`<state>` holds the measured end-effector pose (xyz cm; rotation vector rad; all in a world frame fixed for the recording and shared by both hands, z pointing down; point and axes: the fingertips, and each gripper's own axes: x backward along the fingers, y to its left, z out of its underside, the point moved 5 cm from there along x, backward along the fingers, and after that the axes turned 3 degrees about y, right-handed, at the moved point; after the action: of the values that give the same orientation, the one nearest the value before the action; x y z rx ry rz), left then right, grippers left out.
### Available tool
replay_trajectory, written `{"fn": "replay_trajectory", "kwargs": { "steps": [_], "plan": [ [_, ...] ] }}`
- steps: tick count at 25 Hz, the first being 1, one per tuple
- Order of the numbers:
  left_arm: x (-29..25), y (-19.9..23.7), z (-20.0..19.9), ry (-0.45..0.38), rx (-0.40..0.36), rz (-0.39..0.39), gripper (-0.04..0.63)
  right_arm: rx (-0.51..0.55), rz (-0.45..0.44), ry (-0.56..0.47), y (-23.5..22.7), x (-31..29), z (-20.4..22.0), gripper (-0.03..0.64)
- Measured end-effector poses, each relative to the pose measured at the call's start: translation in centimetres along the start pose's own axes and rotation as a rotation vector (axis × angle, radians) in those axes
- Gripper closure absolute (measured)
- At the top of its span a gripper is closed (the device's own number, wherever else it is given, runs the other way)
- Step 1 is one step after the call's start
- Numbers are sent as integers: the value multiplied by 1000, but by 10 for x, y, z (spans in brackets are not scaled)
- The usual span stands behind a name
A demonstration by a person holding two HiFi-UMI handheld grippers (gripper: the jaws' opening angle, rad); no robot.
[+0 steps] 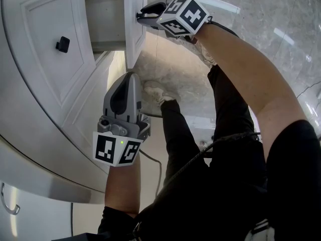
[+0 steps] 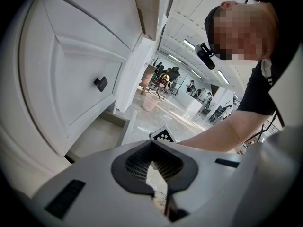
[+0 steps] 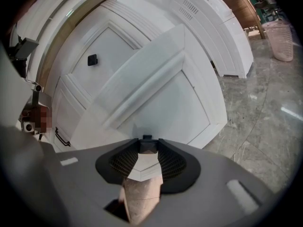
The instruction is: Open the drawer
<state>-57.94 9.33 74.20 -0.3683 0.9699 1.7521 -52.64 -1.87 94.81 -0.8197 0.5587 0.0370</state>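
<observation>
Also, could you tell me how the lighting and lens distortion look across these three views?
Head view: sharp and evenly lit, white glare streaks on the marble floor. Left gripper view: strong fisheye, dark corners, bright ceiling light strips far back. Right gripper view: fisheye bows the open drawer front, with glare also on the marble floor.

light: bright, soft | glare: floor (image 1: 281, 34) streaks | edges: fisheye, dark corners

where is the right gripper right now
Top centre of the head view: the right gripper is at the pulled-out white drawer's front panel, jaws closed on its small black knob.
</observation>
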Motion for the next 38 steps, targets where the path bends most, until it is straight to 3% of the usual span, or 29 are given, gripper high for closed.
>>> {"fn": "replay_trajectory", "kwargs": {
  "steps": [38],
  "plan": [
    [5, -19, 3, -3, -29, 23, 604, -26, 33, -12, -6, 42, 30, 490]
  ]
}}
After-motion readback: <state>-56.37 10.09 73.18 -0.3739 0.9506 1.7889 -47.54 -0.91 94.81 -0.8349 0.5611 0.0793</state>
